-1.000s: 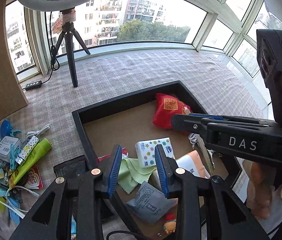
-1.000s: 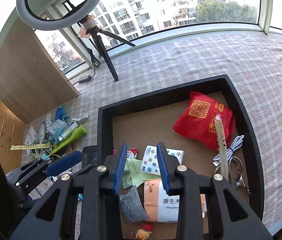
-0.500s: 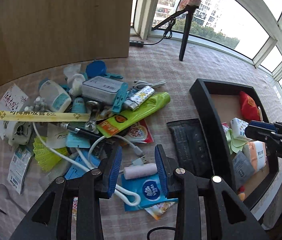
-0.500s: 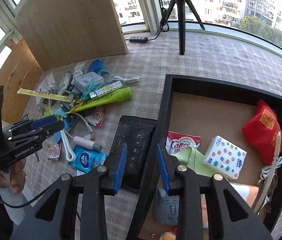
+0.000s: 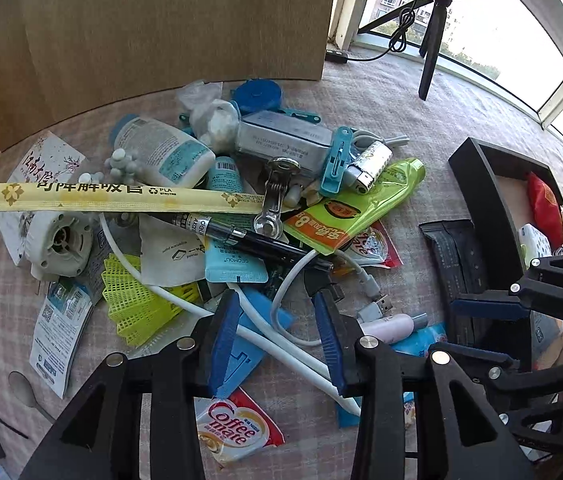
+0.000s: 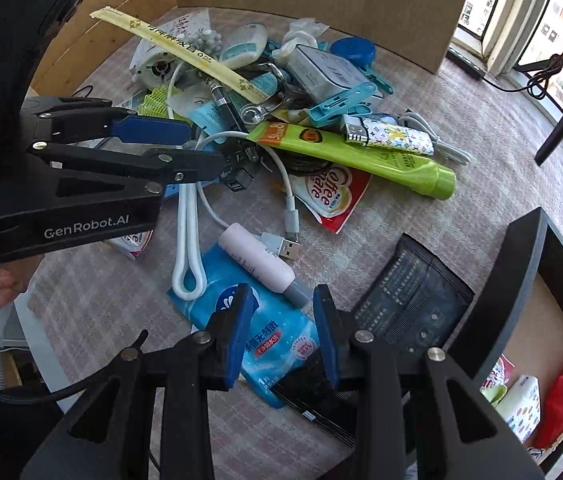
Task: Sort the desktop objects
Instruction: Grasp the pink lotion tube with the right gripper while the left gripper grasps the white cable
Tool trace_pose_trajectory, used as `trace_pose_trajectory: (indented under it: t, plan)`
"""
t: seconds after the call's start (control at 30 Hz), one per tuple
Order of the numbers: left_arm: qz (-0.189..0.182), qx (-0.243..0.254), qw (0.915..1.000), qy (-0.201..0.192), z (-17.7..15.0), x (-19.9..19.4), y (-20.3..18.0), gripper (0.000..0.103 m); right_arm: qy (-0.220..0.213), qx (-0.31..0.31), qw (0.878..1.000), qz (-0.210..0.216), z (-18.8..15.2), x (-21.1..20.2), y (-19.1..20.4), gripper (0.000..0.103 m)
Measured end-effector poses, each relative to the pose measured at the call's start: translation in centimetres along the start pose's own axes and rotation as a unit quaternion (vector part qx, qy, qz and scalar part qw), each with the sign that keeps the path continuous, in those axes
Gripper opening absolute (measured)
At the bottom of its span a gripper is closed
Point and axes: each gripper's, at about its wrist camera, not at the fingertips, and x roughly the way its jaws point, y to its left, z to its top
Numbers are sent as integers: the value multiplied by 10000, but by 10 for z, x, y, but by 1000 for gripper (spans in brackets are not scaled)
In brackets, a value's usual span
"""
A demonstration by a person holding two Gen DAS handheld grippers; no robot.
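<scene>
Over the heap of small things on the bench, the left tool (image 5: 277, 336) hung with its blue pads apart, a white cable (image 5: 281, 344) lying between them but ungripped. The right tool (image 6: 283, 334) hovered nearer the black tray (image 6: 521, 292), pads also apart and empty, above a blue tissue pack (image 6: 277, 332) with a pink tube (image 6: 257, 258) resting on it. A green pouch (image 6: 361, 152) and a black pen (image 5: 241, 236) lay farther off in the heap.

Checked cloth (image 5: 461, 128) underfoot; cardboard panel (image 5: 161, 20) behind; sunlit windows (image 5: 521, 40), possibly curved; tripod (image 5: 429, 52).
</scene>
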Motion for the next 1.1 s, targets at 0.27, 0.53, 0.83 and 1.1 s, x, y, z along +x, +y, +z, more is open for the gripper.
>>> trace_pose_trajectory:
  t: [0.27,0.53,0.83,1.1]
  plan:
    - [32,120,9999,37,8,8,1,43,117,-279,9995,24,7,17,7,31]
    - [-124,188,9997,101,9,11,-3,21,159,-447,9989,15,8,26,11,31]
    - [-303,119,9993,161,2,12,-1,6,188,-236,9994,187,-1,29,2,27]
    - [-424,63,9990,136,0,9,-5,3,104,-109,9998,164,-9,25,-1,20]
